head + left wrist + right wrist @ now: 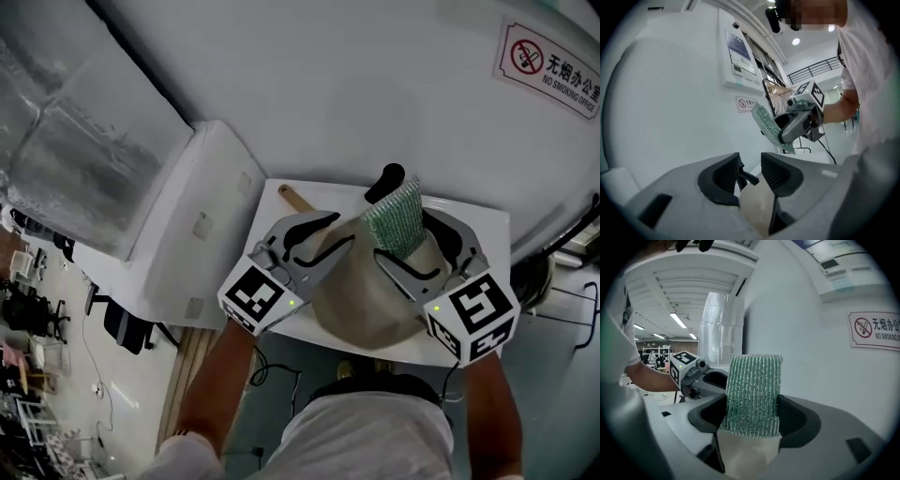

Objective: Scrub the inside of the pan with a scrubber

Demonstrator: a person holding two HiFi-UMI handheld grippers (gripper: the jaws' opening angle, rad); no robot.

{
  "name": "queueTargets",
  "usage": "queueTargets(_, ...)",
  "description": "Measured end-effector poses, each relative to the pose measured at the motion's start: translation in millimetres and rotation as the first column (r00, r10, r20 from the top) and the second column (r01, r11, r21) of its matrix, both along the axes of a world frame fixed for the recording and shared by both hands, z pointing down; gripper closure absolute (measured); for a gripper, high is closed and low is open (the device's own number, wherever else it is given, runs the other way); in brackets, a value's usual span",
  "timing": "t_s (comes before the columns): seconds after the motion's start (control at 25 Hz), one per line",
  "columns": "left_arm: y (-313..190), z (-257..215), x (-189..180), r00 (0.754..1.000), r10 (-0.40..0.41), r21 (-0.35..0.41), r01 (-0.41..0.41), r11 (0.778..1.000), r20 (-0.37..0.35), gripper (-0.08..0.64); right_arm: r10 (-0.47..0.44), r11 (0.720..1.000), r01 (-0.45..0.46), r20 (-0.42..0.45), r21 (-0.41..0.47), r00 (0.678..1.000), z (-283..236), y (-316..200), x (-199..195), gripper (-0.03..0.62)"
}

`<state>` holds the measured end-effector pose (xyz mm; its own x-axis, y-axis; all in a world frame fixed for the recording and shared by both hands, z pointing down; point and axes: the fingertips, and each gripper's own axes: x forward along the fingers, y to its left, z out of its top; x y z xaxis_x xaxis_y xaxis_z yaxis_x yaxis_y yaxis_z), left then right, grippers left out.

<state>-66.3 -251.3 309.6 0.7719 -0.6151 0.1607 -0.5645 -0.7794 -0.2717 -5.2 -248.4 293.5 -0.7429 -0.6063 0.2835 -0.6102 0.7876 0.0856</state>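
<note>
Head view: white table [491, 232] beneath pan [367, 302], against white wall [356, 84].

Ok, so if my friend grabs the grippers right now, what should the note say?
Left gripper: open, empty, above the pan.
Right gripper: shut on the scrubber, which is raised and not touching the pan.
Pan: on the table, with its handle pointing away from the person.
Done: scrubber picked up.
Left: probably steady the pan, then scrub its inside.
</note>
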Motion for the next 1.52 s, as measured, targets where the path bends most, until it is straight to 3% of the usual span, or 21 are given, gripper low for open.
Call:
queueTargets(0.4, 14, -33, 10, 0.976, -0.107, -0.011, 0.107, 0.994, -0.188, 0.483, -0.042, 0.993, 0.020, 0.187, 0.119, 0.982, -36, 8, 4, 0.253)
queueTargets(0.72, 20, -56, 10, 0.942, -0.146, 0.024, 0.160, 0.987, -0.302, 0.525, -0.070, 0.986, 0.027, 0.262, 0.165, 0.963, -46, 15, 3, 0.253)
queueTargets(1.24, 37, -66, 11, 0.909, -0.179, 0.038, 0.208, 0.977, -0.376, 0.540, -0.112, 0.978, 0.039, 0.358, 0.206, 0.927, -50, 30, -2, 0.253)
queueTargets(1.52, 42, -67, 10, 0.901, -0.181, 0.043, 0.215, 0.976, -0.394, 0.543, -0.113, 0.977, 0.035, 0.367, 0.211, 0.924, -47, 35, -4, 0.253)
